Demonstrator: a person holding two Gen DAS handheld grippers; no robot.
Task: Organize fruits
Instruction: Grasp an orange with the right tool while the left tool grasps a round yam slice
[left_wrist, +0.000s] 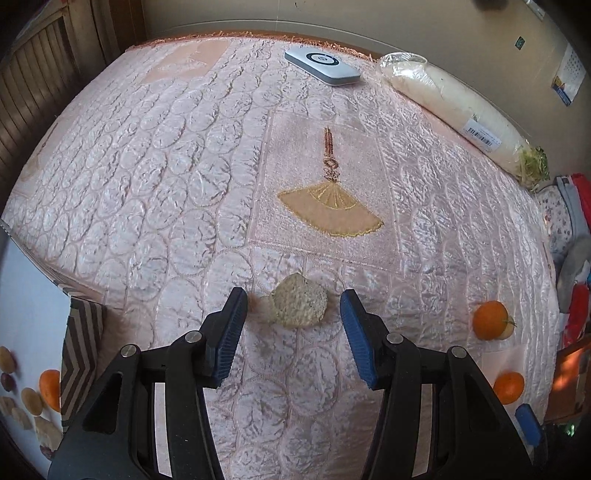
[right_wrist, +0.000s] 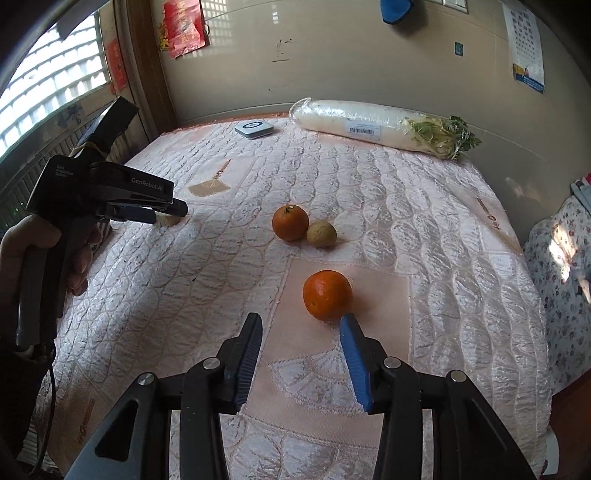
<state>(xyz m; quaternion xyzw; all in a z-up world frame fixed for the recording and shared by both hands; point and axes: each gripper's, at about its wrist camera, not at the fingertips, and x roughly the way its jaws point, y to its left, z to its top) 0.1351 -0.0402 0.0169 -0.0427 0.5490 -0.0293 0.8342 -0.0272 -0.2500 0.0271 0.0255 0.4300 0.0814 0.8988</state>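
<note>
My left gripper (left_wrist: 293, 306) is open, with a pale rough lumpy fruit (left_wrist: 299, 305) lying on the pink quilted cloth (left_wrist: 166, 166) between its fingertips. In the right wrist view the left gripper (right_wrist: 173, 214) hides most of that fruit (right_wrist: 168, 220). My right gripper (right_wrist: 301, 323) is open and empty, just short of an orange (right_wrist: 327, 294). A second orange (right_wrist: 290, 222) touches a small tan fruit (right_wrist: 321, 233) farther back. Both oranges also show in the left wrist view, one (left_wrist: 490, 319) at the right and one (left_wrist: 509, 387) nearer.
A wrapped white radish (right_wrist: 373, 123) and a flat grey device (right_wrist: 254, 129) lie at the far edge by the wall. A floral cloth (right_wrist: 557, 266) hangs off the right side. A patterned box (left_wrist: 79, 354) and printed fruit pictures (left_wrist: 22, 398) sit at the left.
</note>
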